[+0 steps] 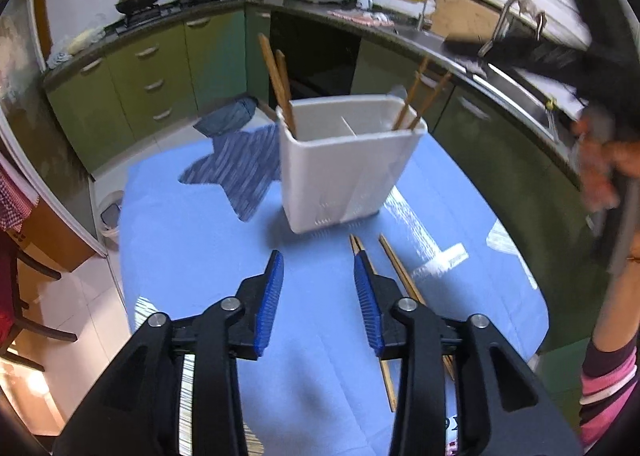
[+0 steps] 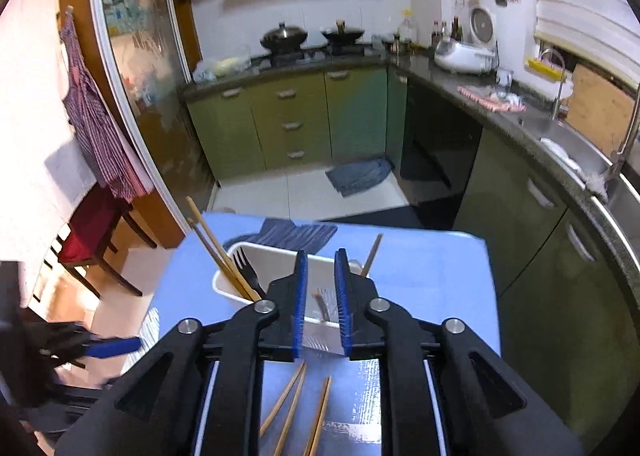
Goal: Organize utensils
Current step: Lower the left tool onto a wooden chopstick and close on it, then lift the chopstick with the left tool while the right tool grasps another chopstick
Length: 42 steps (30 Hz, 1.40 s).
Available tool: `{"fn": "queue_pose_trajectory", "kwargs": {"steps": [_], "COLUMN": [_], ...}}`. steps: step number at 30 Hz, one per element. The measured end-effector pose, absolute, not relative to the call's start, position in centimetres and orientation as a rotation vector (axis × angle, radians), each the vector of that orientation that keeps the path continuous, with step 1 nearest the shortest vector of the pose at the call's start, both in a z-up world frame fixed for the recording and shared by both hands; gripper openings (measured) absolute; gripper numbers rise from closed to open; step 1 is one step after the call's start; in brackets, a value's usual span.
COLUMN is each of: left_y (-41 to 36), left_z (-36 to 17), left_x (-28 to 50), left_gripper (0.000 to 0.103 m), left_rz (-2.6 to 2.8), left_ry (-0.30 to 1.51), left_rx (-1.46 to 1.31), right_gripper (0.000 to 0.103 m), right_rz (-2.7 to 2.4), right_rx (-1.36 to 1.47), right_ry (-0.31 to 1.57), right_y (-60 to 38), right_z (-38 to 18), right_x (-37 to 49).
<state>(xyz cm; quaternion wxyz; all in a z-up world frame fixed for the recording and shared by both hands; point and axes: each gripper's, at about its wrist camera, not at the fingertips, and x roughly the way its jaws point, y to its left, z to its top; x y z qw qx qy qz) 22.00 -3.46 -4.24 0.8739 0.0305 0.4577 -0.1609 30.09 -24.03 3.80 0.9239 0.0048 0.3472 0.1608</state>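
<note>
Left wrist view: the left gripper (image 1: 319, 268) hangs with jaws apart and empty above the blue-clothed table (image 1: 192, 240), beside loose wooden chopsticks (image 1: 400, 276) awaiting pickup. The white plastic caddy (image 1: 344, 171), smooth and divided, stands toward the far edge.

Right wrist view: the right gripper (image 2: 321, 280) hovers over the caddy (image 2: 224, 280), jaws narrowly apart, holding nothing; a black fork (image 2: 244, 264) leans inside.

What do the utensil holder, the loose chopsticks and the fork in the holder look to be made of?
Utensil holder: likely white plastic, smooth, slightly glossy moulded walls with drain slots. Loose chopsticks: apparently wood or bamboo, plain matte brown sticks. Fork: probably black plastic, uniformly dark and dull, though coated metal can't be excluded.
</note>
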Motion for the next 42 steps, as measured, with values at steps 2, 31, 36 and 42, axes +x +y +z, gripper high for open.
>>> {"fn": "queue_pose_trajectory", "kwargs": {"steps": [2, 31, 36, 42], "left_y": [-4.5, -13.2, -13.9, -13.8], "left_z": [-5.5, -18.6, -18.9, -18.9], "left_x": [22.2, 28.1, 28.4, 28.6], "left_gripper": [0.038, 0.017, 0.013, 0.008], "left_rz": [-0.345, -0.254, -0.249, -0.257], "left_ry": [0.984, 1.294, 1.296, 1.31], "left_rx": [0.077, 0.194, 0.214, 0.189], "right_gripper": [0.015, 0.02, 0.02, 0.02], "right_rz": [0.333, 0.21, 0.211, 0.229], "right_rx": [0.008, 0.074, 0.074, 0.066], "right_ry": [0.701, 1.115, 1.12, 1.136], "right_y": [-25.2, -34.3, -34.3, -33.6], "right_z": [4.0, -15.8, -15.9, -16.2], "right_x": [28.0, 24.9, 25.1, 25.3]}}
